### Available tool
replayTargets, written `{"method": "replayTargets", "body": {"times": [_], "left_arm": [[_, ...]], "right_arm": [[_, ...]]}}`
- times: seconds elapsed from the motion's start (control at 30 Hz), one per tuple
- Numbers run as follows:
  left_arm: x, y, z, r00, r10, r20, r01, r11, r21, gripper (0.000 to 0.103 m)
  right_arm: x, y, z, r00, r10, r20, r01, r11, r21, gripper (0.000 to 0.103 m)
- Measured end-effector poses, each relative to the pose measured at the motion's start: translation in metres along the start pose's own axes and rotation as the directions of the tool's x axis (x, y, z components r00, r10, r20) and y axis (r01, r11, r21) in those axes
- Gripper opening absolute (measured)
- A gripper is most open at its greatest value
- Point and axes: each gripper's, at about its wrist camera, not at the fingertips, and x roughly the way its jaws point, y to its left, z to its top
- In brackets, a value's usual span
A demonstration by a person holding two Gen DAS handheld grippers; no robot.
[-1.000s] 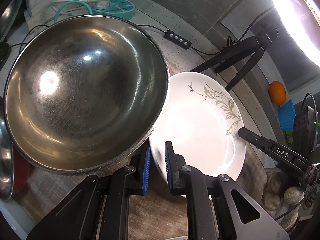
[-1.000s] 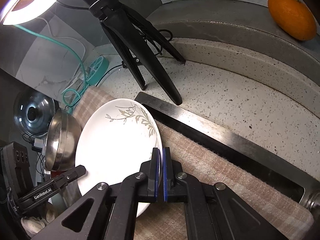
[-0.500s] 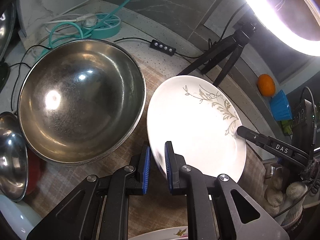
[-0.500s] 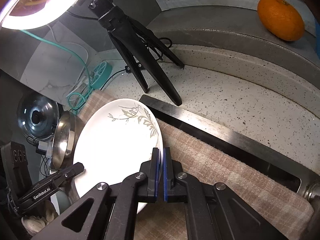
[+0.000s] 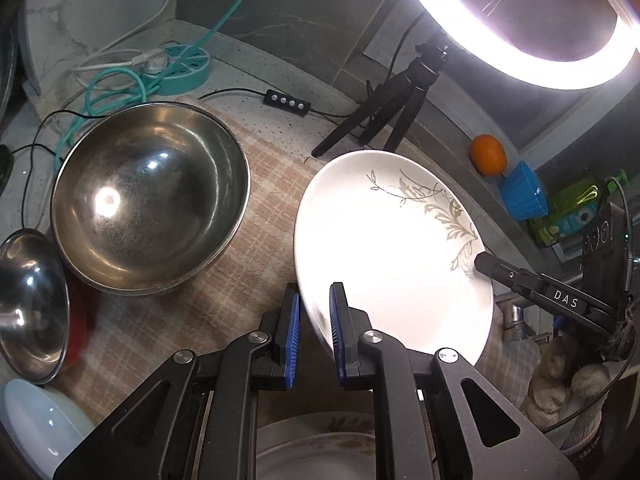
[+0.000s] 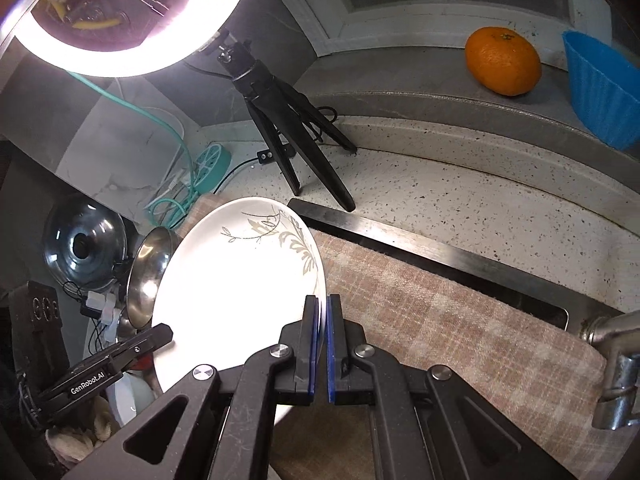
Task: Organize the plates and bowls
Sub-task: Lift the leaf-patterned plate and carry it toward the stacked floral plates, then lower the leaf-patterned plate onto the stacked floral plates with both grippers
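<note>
Speckled stone counter (image 6: 460,216) under a lit ring light (image 5: 520,28) on a black tripod (image 5: 384,116), with a beige plaid cloth (image 5: 224,292) spread over it. Left gripper (image 5: 314,332) is clamped on the near-left rim of the white round plate with a grey leaf pattern (image 5: 392,252); its blue pads sit either side of the rim, only narrowly apart. Right gripper (image 6: 323,344) is pinched nearly closed on the opposite rim of the same plate (image 6: 236,280), at 4 o'clock of the plate in the left wrist view. Plate is tilted and looks raised off the cloth, though contact underneath is hard to judge. Large stainless steel bowl (image 5: 148,200) sits on the cloth at 9 o'clock of the plate, apart from it. Smaller steel bowl (image 5: 32,308) at 8 o'clock of the large one, edge overlapping. Another patterned plate (image 5: 320,444) lies beneath the left gripper at 6 o'clock. Orange fruit (image 6: 502,60) and blue ribbed cup (image 6: 600,92) on the ledge at 1 o'clock.
</note>
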Motion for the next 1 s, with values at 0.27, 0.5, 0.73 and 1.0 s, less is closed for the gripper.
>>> {"method": "replayTargets", "body": {"times": [0.27, 0.5, 0.73, 1.0], "left_arm": [[-0.02, -0.008, -0.007, 0.999, -0.036, 0.008, 0.036, 0.998, 0.055, 0.012], [-0.036, -0.006, -0.017, 0.998, -0.067, -0.007, 0.067, 0.993, 0.098, 0.013], [-0.047, 0.001, -0.029, 0.995, -0.092, -0.04, 0.097, 0.985, 0.143, 0.012], [-0.056, 0.011, -0.049, 0.99, -0.108, -0.087, 0.123, 0.972, 0.2, 0.012]], "right_arm": [[-0.03, 0.009, -0.022, 0.999, -0.02, 0.045, 0.018, 0.999, 0.034, 0.004], [-0.05, 0.017, -0.049, 0.996, -0.035, 0.077, 0.029, 0.997, 0.071, 0.004], [-0.064, 0.027, -0.084, 0.993, -0.061, 0.098, 0.049, 0.991, 0.122, 0.004], [-0.074, 0.042, -0.123, 0.989, -0.094, 0.115, 0.072, 0.982, 0.177, 0.004]]}}
